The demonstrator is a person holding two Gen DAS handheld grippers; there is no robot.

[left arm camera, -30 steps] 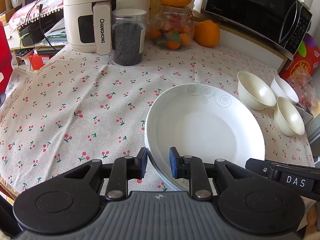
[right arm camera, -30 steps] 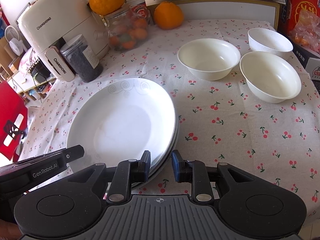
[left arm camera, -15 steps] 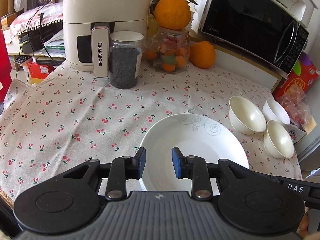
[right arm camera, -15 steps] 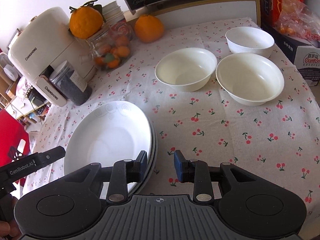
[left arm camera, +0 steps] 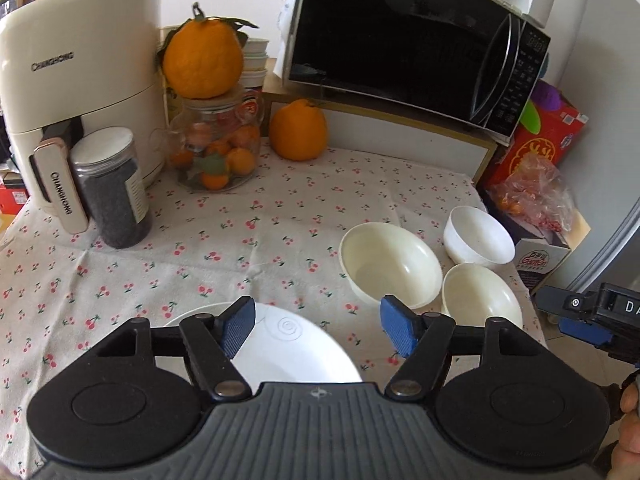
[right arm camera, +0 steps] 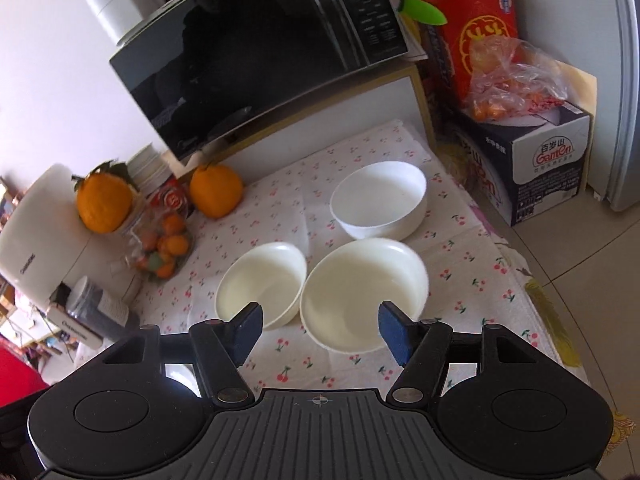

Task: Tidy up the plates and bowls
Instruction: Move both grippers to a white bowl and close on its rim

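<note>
Three white bowls sit close together on the table (right arm camera: pixel 460 280): the nearest bowl (right arm camera: pixel 362 292), a second bowl (right arm camera: pixel 260 284) beside it, and a rear bowl (right arm camera: pixel 380 204). They look stiff, glossy, breakable; the rim suits gripping. The right hand-held gripper (right arm camera: pixel 320 330) and left hand-held gripper (left arm camera: pixel 318 330) are opening, empty. The plate (left arm camera: pixel 296 354) lies below.

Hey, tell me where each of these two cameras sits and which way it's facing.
Left wrist: behind the left hand-held gripper, jaws opening and empty, looking down at the plate and microwave; fingers show at right.
Right wrist: behind the right hand-held gripper, jaws opening and empty, aimed at the nearest bowl; no hand visible.
Shared: three bowls, microwave, cherry-print tablecloth.
</note>
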